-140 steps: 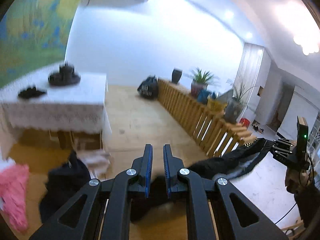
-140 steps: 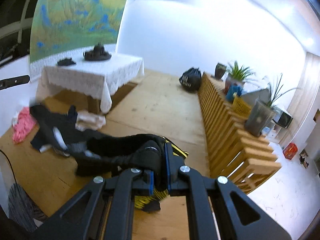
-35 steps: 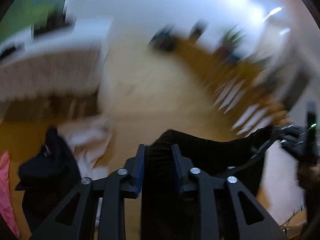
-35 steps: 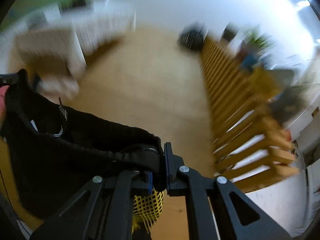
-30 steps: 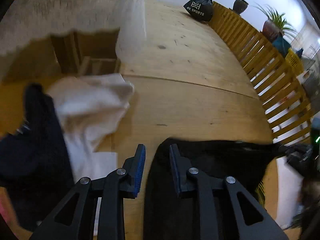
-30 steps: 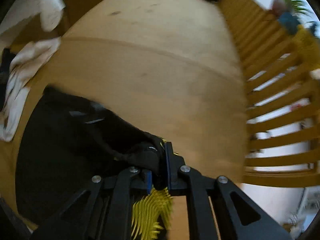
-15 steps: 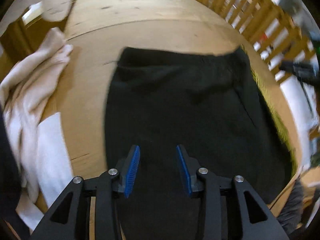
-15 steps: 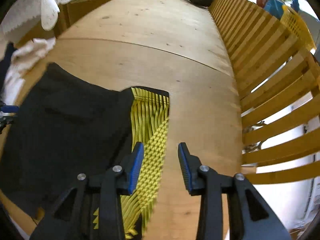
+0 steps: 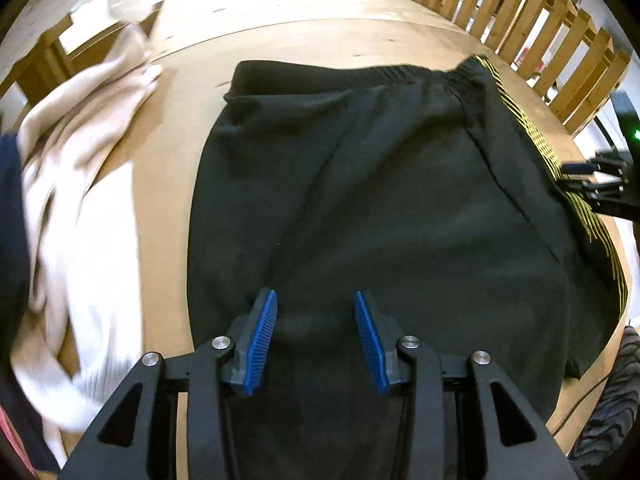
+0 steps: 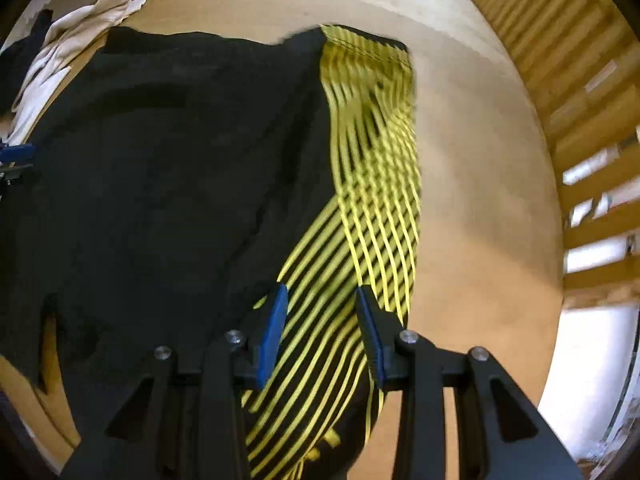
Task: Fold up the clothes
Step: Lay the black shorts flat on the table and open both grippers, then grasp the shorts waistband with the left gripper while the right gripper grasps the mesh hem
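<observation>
- Lying flat on the table (image 9: pixel 280 36): black shorts (image 9: pixel 380 184) with yellow stripes.
- Left gripper (image 9: pixel 316 320): jaws apart, holding nothing.
- Right gripper (image 10: pixel 322 312): jaws just opened, nothing clamped.

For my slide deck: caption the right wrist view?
Right gripper, open, above black shorts with yellow-striped side panel, spread on the wooden floor.

Count, both wrist views. One pair of black shorts (image 9: pixel 380 200) with yellow-striped side panel, spread on one wooden bench (image 9: pixel 168 128). One cream garment (image 9: pixel 80 184) heaped beside it. One dark garment (image 9: pixel 8 200) at far edge. Two hand-held grippers: left hand-held gripper (image 9: pixel 316 324), right hand-held gripper (image 10: pixel 322 320). One slatted wooden fence (image 9: pixel 532 20).
</observation>
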Demonstrator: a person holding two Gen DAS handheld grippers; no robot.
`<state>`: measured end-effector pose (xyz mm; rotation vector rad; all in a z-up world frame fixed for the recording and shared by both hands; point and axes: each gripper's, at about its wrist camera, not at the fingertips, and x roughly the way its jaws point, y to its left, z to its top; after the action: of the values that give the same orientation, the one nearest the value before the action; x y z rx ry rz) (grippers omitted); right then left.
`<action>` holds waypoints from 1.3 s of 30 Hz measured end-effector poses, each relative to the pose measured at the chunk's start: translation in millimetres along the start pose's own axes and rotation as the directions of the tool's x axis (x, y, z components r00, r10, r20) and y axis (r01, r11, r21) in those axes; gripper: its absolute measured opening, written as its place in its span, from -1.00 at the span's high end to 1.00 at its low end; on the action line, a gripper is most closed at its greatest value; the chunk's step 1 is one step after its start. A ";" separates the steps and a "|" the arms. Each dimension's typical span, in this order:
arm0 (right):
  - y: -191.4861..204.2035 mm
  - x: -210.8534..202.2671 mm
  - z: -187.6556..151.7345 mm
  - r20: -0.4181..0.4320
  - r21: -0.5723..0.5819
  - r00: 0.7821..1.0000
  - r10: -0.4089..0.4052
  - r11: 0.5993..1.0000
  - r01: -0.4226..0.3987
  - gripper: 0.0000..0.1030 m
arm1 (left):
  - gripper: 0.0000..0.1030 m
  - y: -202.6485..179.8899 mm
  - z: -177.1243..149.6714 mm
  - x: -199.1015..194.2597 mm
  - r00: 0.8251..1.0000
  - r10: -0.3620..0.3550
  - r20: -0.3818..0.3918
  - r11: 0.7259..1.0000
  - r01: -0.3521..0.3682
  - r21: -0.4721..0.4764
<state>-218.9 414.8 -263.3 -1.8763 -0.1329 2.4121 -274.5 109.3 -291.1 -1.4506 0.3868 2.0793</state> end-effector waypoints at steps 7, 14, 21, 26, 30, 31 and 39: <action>3.7 -30.1 -3.6 0.044 -0.034 0.999 0.002 0.999 0.000 0.29 | 0.14 26.9 13.8 -20.1 1.000 -0.012 0.022 0.999 0.013 -0.039; -36.5 -12.5 69.1 0.147 0.023 0.987 -0.065 0.998 0.063 0.06 | 0.09 38.1 91.6 25.0 0.999 -0.048 -0.005 0.999 0.049 0.001; -55.2 15.2 83.5 0.060 0.050 0.998 0.018 0.999 -0.021 0.06 | 0.08 29.8 118.8 49.5 0.998 -0.060 -0.016 0.998 0.060 0.025; -74.5 22.7 92.0 0.055 0.025 0.997 0.044 0.999 -0.045 0.06 | 0.08 20.8 121.2 52.1 0.998 -0.066 -0.015 0.996 0.067 0.066; -73.6 26.6 111.2 0.052 -0.001 0.998 0.045 0.999 -0.045 0.06 | 0.13 12.9 129.6 57.8 0.998 -0.066 -0.013 0.994 0.067 0.086; -74.2 28.3 116.3 0.045 -0.001 0.998 0.045 0.999 -0.045 0.06 | 0.13 16.3 134.0 60.3 0.998 -0.069 -0.017 0.994 0.070 0.084; -79.3 21.6 125.8 0.045 -0.038 0.999 -0.016 0.999 0.018 -0.04 | 0.14 24.8 151.5 73.3 0.997 -0.070 -0.012 0.992 0.071 0.101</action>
<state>-345.2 493.8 -243.8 -1.8288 -0.1985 2.4585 -422.9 191.3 -304.9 -1.3938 0.4321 1.9698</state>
